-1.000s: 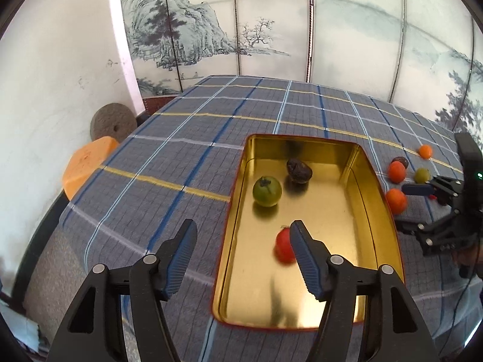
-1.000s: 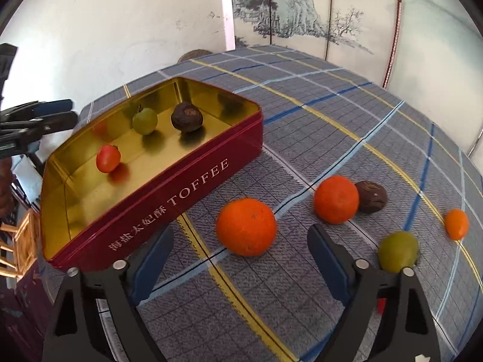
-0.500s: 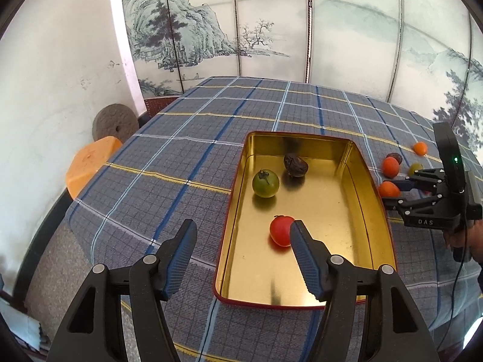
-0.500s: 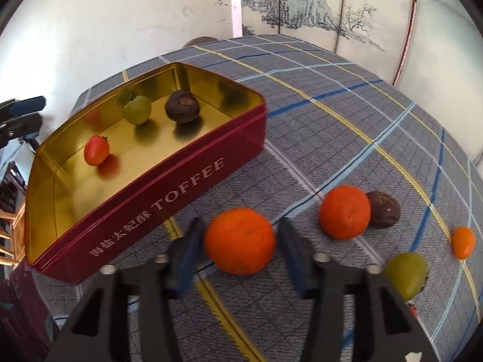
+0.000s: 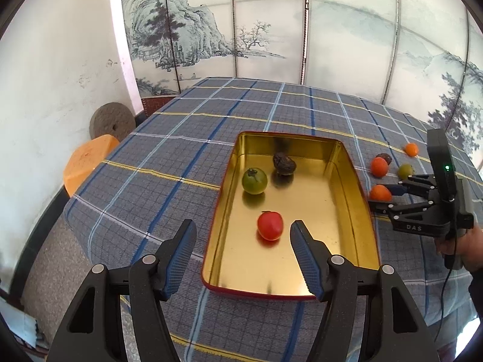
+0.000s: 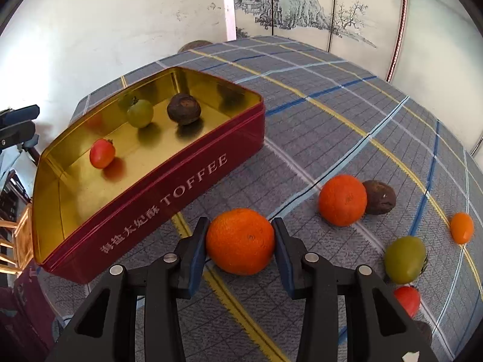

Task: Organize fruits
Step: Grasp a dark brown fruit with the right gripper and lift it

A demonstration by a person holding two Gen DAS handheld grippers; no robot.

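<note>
A red TOFFEE tin (image 6: 169,193) with a gold inside (image 5: 314,211) holds a red tomato (image 5: 270,225), a green tomato (image 5: 254,180) and a dark brown fruit (image 5: 284,163). My right gripper (image 6: 240,242) is shut on an orange (image 6: 240,241) on the cloth beside the tin; it also shows in the left wrist view (image 5: 381,193). My left gripper (image 5: 241,241) is open and empty, above the tin's near end. Loose on the cloth lie a second orange (image 6: 342,200), a brown fruit (image 6: 381,197), a green fruit (image 6: 405,259), a small orange fruit (image 6: 462,227) and a red tomato (image 6: 408,300).
The table wears a blue-grey plaid cloth (image 5: 187,163). An orange stool (image 5: 87,163) and a round stone disc (image 5: 111,120) stand off its left edge. A painted folding screen (image 5: 271,24) runs behind. The hand holding the right gripper (image 5: 465,247) is at the right.
My right gripper moved forward and closed its fingers on the near orange. My left gripper drew back and up from the tin, staying open.
</note>
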